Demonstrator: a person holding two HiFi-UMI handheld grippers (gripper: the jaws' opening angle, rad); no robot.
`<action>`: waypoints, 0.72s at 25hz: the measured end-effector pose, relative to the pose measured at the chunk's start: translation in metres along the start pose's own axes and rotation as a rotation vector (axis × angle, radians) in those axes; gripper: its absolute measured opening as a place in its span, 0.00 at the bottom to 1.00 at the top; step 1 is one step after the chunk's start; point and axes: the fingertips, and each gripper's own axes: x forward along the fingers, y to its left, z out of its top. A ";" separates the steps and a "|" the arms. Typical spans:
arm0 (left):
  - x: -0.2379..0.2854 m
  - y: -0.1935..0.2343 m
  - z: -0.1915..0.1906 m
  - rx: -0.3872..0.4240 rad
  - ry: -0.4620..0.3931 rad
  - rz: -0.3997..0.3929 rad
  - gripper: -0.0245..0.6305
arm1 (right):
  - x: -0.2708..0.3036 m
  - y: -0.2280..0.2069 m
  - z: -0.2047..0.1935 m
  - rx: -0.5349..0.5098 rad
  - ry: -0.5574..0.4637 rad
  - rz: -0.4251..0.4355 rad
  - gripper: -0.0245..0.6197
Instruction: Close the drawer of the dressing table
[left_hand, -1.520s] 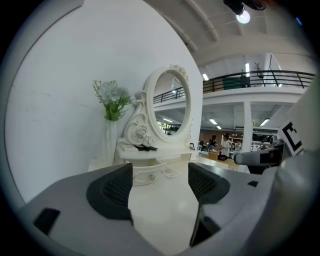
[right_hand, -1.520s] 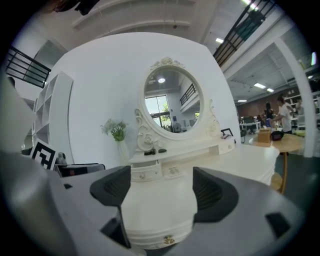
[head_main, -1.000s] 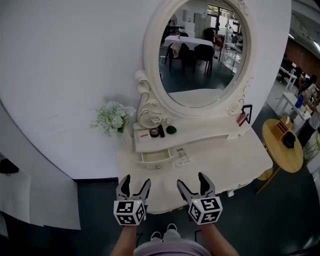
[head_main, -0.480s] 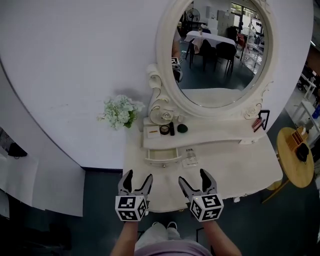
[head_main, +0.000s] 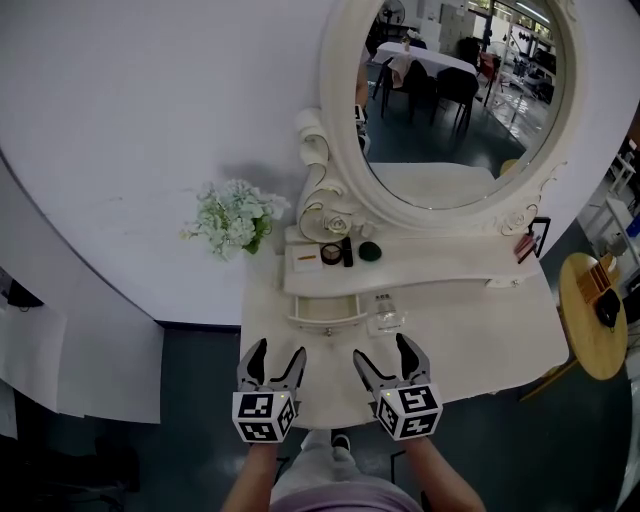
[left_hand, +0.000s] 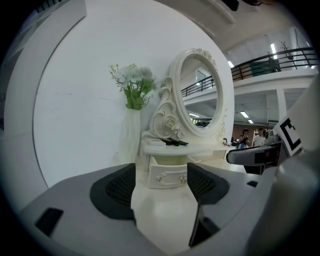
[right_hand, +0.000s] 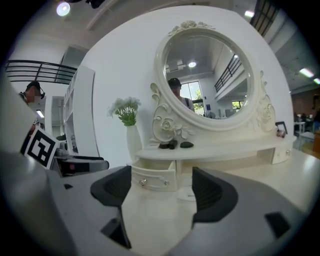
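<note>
Head view, nearest first. At 6 o'clock the left gripper (head_main: 277, 350) and the right gripper (head_main: 381, 350) hover side by side over the near edge of the cream-white carved dressing table (head_main: 470, 330). Each has its jaws spread wide with nothing between them, as both gripper views confirm.

At 12 o'clock from the grippers, well apart from them, the small cream drawer with two metal knobs (head_main: 325, 314) stands pulled out from under the raised cream shelf (head_main: 440, 268). The task is judged not yet begun.

At 3 o'clock of the drawer, just beside it, a small clear item (head_main: 386, 320) lies on the tabletop; its kind cannot be told.

On the shelf above sit a round compact (head_main: 331, 254) and a dark green oval object (head_main: 370, 251). At 10 o'clock of the drawer is the bunch of white-and-green flowers (head_main: 232, 218). Farthest is the oval white-framed mirror (head_main: 455, 100).

Likely hazards:
- A push on one side of the front could skew the drawer and jam it.
- A spread jaw could snag a knob.
- The right gripper could sweep the clear item aside as it goes in.
- A hard shove could jolt the shelf items.
</note>
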 end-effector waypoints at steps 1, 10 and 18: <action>0.003 0.001 -0.003 -0.002 0.006 -0.001 0.53 | 0.004 -0.001 -0.001 -0.006 0.006 0.001 0.62; 0.030 0.007 -0.023 -0.003 0.064 -0.011 0.54 | 0.034 -0.006 -0.023 -0.013 0.078 0.000 0.62; 0.050 0.011 -0.032 -0.011 0.092 -0.027 0.54 | 0.057 -0.018 -0.030 -0.022 0.111 -0.017 0.62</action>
